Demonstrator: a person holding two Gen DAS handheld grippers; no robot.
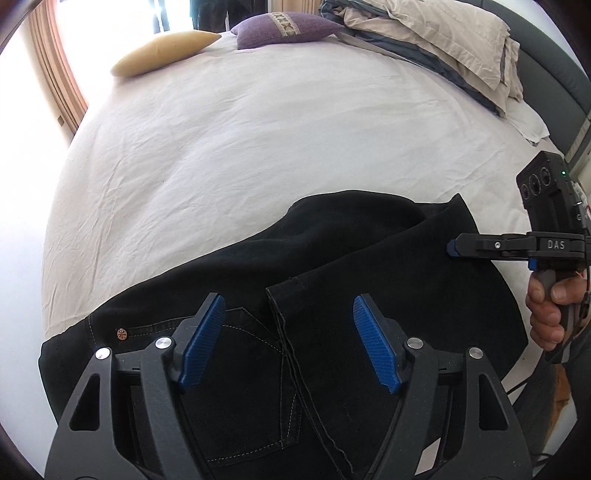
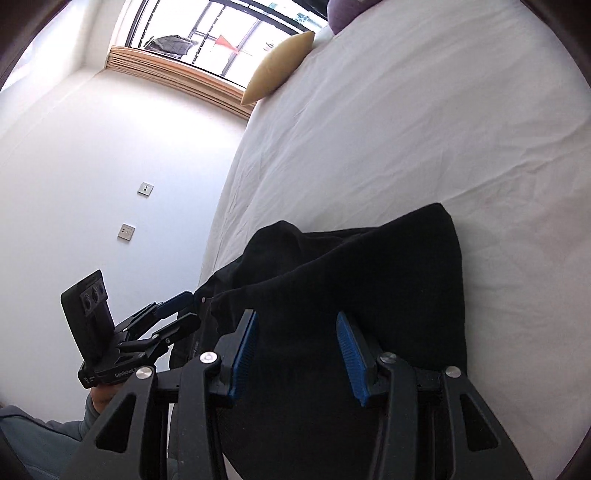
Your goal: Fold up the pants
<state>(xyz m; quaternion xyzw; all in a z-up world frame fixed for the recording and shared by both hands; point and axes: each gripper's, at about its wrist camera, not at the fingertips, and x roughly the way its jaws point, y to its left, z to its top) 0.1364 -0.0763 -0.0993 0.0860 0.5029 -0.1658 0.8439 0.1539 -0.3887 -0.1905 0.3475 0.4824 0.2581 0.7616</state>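
Black pants (image 1: pixel 332 258) lie folded over on the white bed sheet (image 1: pixel 258 129) near its front edge; the leg hems lie across the waist part with its rivet and back pocket. My left gripper (image 1: pixel 288 314) is open and empty, just above the hems and pocket. My right gripper (image 2: pixel 297 332) is open and empty over the folded end of the pants (image 2: pixel 351 277). The right gripper also shows in the left wrist view (image 1: pixel 452 248), its tip at the pants' right side. The left gripper shows in the right wrist view (image 2: pixel 184 310), at the pants' left edge.
A yellow cushion (image 1: pixel 162 51) and a purple cushion (image 1: pixel 284 33) lie at the far end of the bed. Beige and blue bedding with pillows (image 1: pixel 443 44) is piled at the far right by a grey headboard (image 1: pixel 554 74). A white wall with sockets (image 2: pixel 125 232) stands left of the bed.
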